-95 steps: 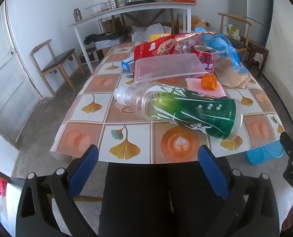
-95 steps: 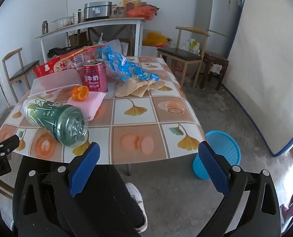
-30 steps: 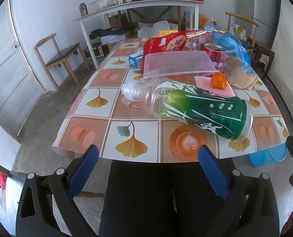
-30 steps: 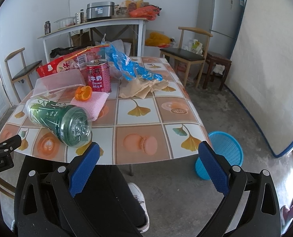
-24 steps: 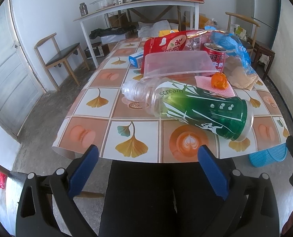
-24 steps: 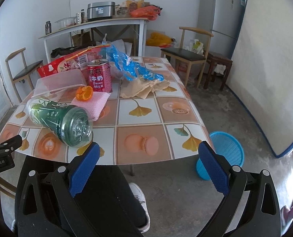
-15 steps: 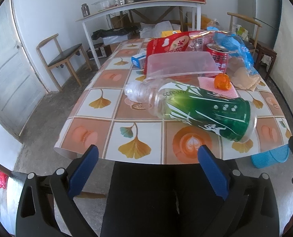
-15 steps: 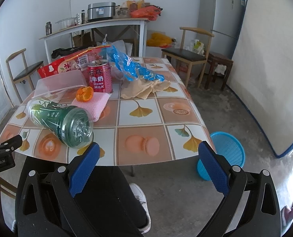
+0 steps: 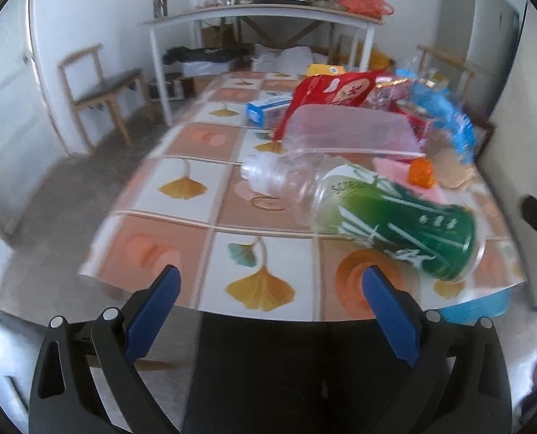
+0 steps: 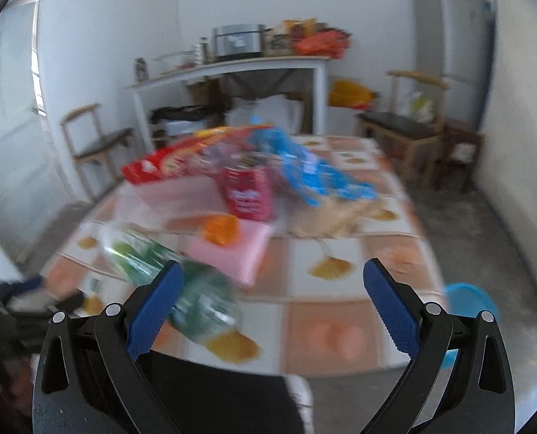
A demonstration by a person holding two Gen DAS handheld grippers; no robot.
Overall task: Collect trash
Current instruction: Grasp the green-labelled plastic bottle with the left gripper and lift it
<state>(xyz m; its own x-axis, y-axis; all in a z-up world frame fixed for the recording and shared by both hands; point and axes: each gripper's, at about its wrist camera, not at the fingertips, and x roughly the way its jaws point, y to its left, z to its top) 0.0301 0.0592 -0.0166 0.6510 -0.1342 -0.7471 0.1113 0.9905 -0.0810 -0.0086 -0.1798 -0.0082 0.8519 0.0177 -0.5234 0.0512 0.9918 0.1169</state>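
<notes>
Tiled in ginkgo leaves and peaches, the table fills the room's middle with trash heaped at its far right end: a big green-labelled plastic bottle on its side near the front edge, then a clear lidded tub, contents unclear through the blur, a red snack bag and a red drink can. On the floor beside the table sits a blue basket. Both the left gripper and right gripper hang spread wide and empty, short of the table's near edge.

Glossy clear-plastic bottle (seemingly smooth)
</notes>
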